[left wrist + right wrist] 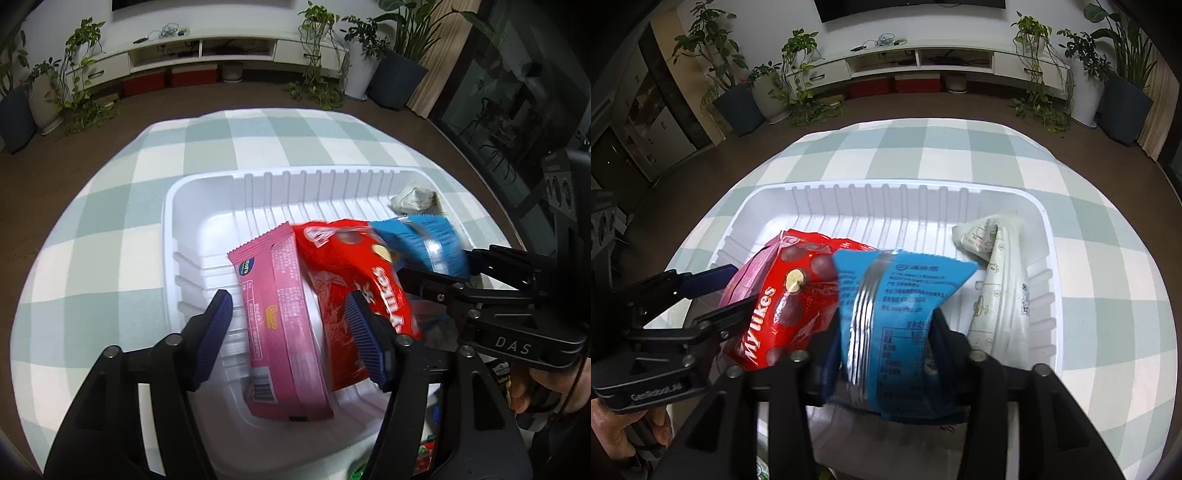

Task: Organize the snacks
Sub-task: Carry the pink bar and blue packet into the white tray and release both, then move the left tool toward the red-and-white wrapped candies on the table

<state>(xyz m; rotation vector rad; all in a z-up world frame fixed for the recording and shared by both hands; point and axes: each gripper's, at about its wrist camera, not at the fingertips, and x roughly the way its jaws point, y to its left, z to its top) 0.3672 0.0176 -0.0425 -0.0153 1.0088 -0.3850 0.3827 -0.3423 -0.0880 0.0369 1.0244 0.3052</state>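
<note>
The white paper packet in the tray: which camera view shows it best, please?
The right wrist view shows it best: the white paper packet lies in plain sight along the right side of the white tray, with its printed drawings visible. The left wrist view shows only a small crumpled end in the far corner.

Ahead of the claws, a checked cloth (pixel 258 147) is covering the table. Beyond it, brown floor (pixel 886 107) is running to a white wall unit (pixel 923 62). Potted plants (pixel 738 81) are flanking it; red boxes (pixel 170 79) are sitting beneath.
</note>
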